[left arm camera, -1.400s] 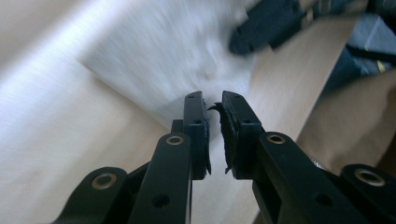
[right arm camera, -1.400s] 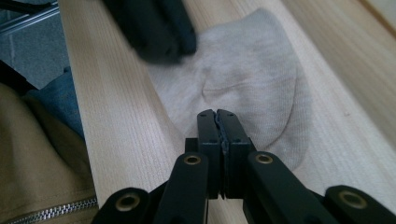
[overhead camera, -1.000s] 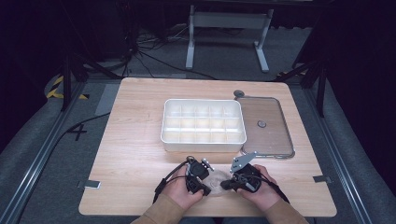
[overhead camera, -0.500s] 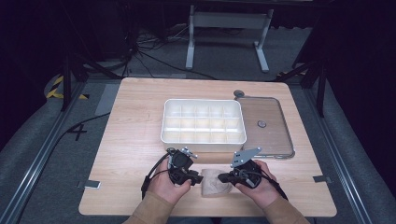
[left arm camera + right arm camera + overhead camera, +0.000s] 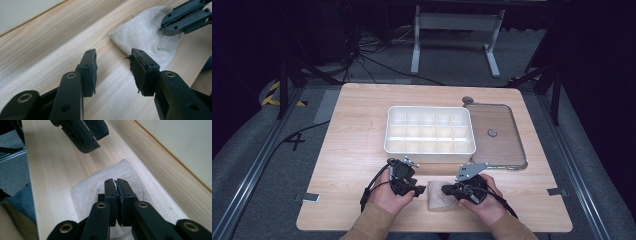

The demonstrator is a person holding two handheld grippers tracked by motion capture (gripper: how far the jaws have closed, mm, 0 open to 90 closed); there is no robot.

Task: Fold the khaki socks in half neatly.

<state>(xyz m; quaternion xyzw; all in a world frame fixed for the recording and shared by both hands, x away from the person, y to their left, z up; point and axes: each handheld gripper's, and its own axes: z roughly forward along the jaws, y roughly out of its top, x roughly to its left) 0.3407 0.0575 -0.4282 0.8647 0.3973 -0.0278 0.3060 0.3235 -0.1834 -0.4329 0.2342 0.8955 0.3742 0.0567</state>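
Note:
A small folded beige cloth (image 5: 438, 201) lies flat on the wooden table (image 5: 357, 130) near its front edge, between my two hands. My left gripper (image 5: 421, 189) stands open just left of the cloth, with nothing between its fingers. In the left gripper view, the left gripper (image 5: 113, 58) points at the cloth (image 5: 147, 32) from a short way off. My right gripper (image 5: 445, 189) is shut and its tips lie over the cloth's right part. Along the right gripper (image 5: 116, 181), the cloth (image 5: 92, 187) spreads beneath the closed jaws. I see no fabric pinched between them.
A white tray (image 5: 430, 148) divided into several empty compartments stands in the middle of the table. Its clear lid (image 5: 497, 150) lies flat to the right, close to my right hand. A small round object (image 5: 467, 100) sits behind the lid.
My left gripper has drawn back to the left, off the cloth, and stands open. My right gripper has stayed over the cloth, which has shifted slightly toward the front edge.

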